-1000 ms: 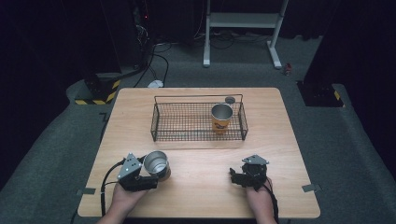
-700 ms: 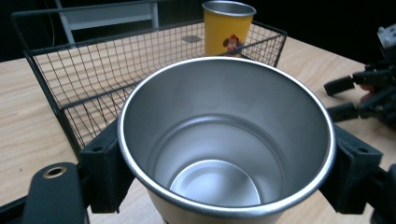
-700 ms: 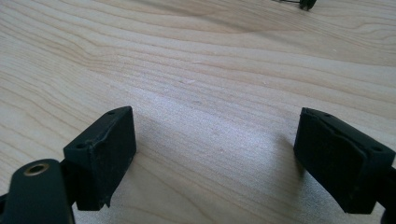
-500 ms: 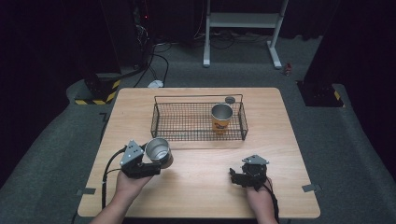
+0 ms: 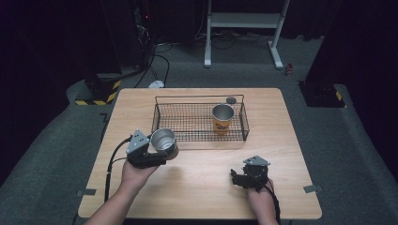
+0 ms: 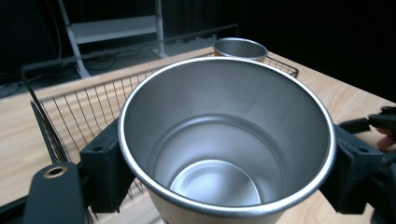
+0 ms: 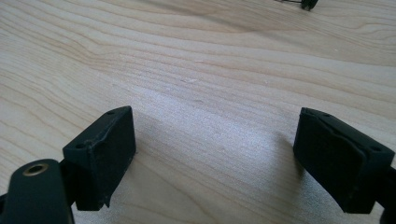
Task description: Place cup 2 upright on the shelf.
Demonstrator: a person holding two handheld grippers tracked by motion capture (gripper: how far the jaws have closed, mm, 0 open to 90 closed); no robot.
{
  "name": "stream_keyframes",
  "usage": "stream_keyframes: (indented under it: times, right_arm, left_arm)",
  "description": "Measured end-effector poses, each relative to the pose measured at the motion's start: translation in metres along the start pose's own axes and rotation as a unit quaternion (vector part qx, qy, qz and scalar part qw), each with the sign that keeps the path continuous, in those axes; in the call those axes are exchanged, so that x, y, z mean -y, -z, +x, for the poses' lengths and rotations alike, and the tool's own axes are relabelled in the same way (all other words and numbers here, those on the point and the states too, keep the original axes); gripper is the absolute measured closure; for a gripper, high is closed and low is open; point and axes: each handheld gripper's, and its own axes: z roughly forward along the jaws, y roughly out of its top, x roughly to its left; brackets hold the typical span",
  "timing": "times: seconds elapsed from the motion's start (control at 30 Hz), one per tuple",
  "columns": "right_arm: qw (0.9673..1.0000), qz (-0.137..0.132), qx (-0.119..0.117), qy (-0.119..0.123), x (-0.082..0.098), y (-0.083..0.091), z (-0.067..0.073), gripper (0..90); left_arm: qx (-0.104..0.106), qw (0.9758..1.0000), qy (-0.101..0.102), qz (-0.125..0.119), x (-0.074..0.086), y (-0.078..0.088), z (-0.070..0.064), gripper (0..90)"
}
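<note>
1. Table [image 5: 197, 183]: light wood top, carrying a black wire basket [image 5: 187, 123] at its middle toward the far side.
2. Left gripper [image 5: 157, 152]: held above the near-left part of the table, jaws clamped on either side of a steel cup [image 5: 163, 140], which is upright with its mouth open and nothing inside. The cup sits just in front of the basket's near-left corner; in the left gripper view [image 6: 219, 186] the basket's mesh wall stands directly behind the cup [image 6: 224, 135].
3. Second cup [image 5: 222, 117]: steel rim with an orange band, standing upright inside the basket at its right end.
4. Small dark round item [image 5: 231, 100]: on the table just beyond the basket's far-right corner; too small to tell what it is.
5. Right gripper [image 5: 237, 178]: low at the near-right of the table, well apart from the basket. In its own view [image 7: 215, 154] the jaws stand wide apart with bare wood between them.
6. Surroundings: grey carpet, cables and a white stand [image 5: 244, 28] beyond the far edge.
</note>
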Motion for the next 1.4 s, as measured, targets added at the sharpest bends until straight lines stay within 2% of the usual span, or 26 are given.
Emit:
stream_keyframes:
  times: [0.37,0.77,1.4]
  right_arm:
    - [1.0,0.001,-0.004,0.008,-0.001,-0.001,0.0,12.7]
    - [0.9999,0.001,-0.009,0.009,-0.002,-0.002,0.0,12.3]
    - [0.9999,0.001,-0.011,0.011,-0.001,-0.001,0.0,12.3]
  left_arm:
    - [-0.003,1.0,0.001,-0.009,-0.029,-0.019,0.009,18.6]
    - [-0.012,0.9999,-0.005,0.0,-0.041,-0.037,0.013,18.7]
    - [-0.012,0.9999,0.009,0.0,-0.062,-0.074,0.016,18.7]
